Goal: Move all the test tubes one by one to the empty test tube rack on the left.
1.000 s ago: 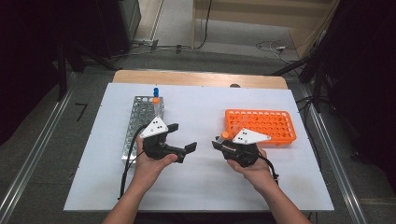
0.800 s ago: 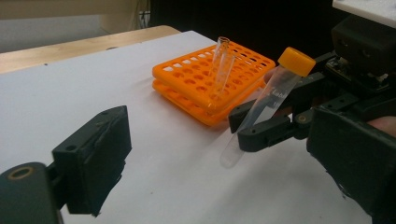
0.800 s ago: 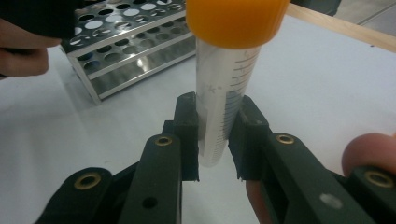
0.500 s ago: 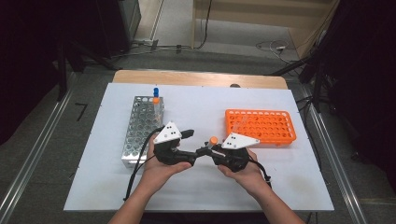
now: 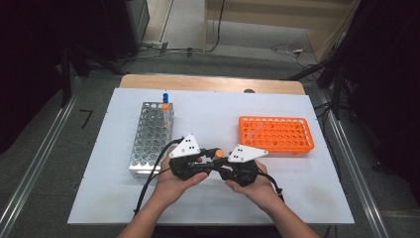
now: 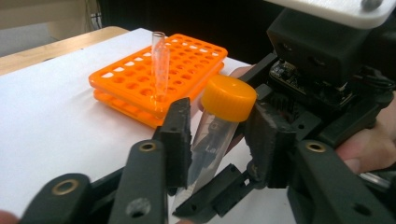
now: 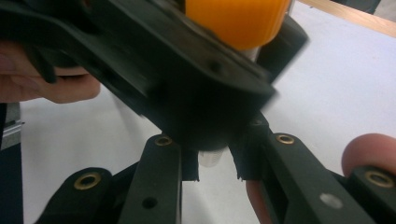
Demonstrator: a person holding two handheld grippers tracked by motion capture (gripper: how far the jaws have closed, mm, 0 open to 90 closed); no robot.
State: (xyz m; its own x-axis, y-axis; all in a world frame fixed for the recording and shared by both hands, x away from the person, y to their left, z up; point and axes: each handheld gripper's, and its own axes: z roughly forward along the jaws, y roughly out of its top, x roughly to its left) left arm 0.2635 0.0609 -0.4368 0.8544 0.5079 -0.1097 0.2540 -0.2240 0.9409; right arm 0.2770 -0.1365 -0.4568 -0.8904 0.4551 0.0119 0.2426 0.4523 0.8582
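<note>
Since a second ago both hands have drawn together at the table's middle, and the left gripper (image 5: 210, 161) has just been closing its jaws around the tube (image 6: 210, 140). Behind and left of it stands the metal rack (image 5: 148, 144); behind and right of the right gripper (image 5: 223, 166) lies the orange rack (image 5: 277, 135), one clear tube (image 6: 159, 70) upright in it. The right gripper pinches the tube's lower end. The left's pads flank the tube just under its orange cap (image 6: 229, 98); contact cannot be told.

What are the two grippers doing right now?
Left gripper: has just been closing around the orange-capped tube.
Right gripper: shut on the tube's lower end.
</note>
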